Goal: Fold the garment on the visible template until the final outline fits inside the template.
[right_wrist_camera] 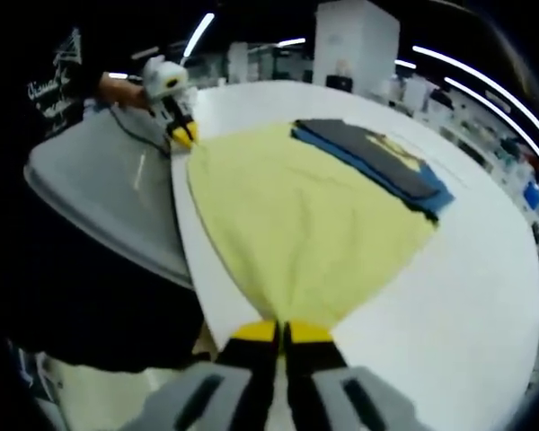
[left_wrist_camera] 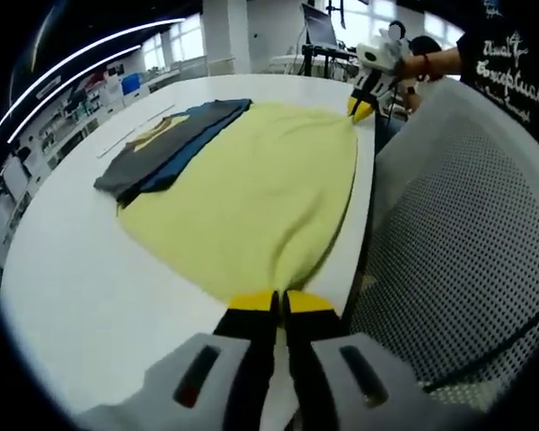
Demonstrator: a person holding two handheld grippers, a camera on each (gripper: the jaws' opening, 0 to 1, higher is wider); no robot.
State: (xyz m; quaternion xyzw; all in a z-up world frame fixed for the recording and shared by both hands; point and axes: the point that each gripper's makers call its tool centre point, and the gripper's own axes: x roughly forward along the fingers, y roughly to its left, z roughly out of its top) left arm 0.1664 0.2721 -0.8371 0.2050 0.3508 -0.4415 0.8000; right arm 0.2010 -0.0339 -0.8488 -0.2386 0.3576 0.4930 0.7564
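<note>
In the left gripper view, the left gripper [left_wrist_camera: 280, 303] has its yellow-tipped fingers [left_wrist_camera: 251, 301] pressed together on one corner of the yellow garment [left_wrist_camera: 251, 189], right at the near edge of the white table [left_wrist_camera: 81, 296]. In the right gripper view, the right gripper [right_wrist_camera: 281, 332] has its fingers likewise closed on the opposite corner of the same cloth, at the same table edge. Each gripper also shows small and far off in the other's view, pinching its corner beside the person's hand [left_wrist_camera: 411, 63].

Pinched at two corners along one edge, the garment is drawn taut between them and fans out flat across the table. That hold looks meant to let the person lift the edge evenly and carry it over for a fold without the cloth bunching.

Beyond the yellow garment, touching its far edge, lies a stack of folded garments [right_wrist_camera: 377, 157], dark grey on top of blue. A grey mesh chair back [left_wrist_camera: 467, 206] stands just beside the table's edge between the two grippers. I cannot make out a template outline on the table, so how near the fold is to fitting cannot be judged; the garment is fully spread, so folding seems barely begun.
</note>
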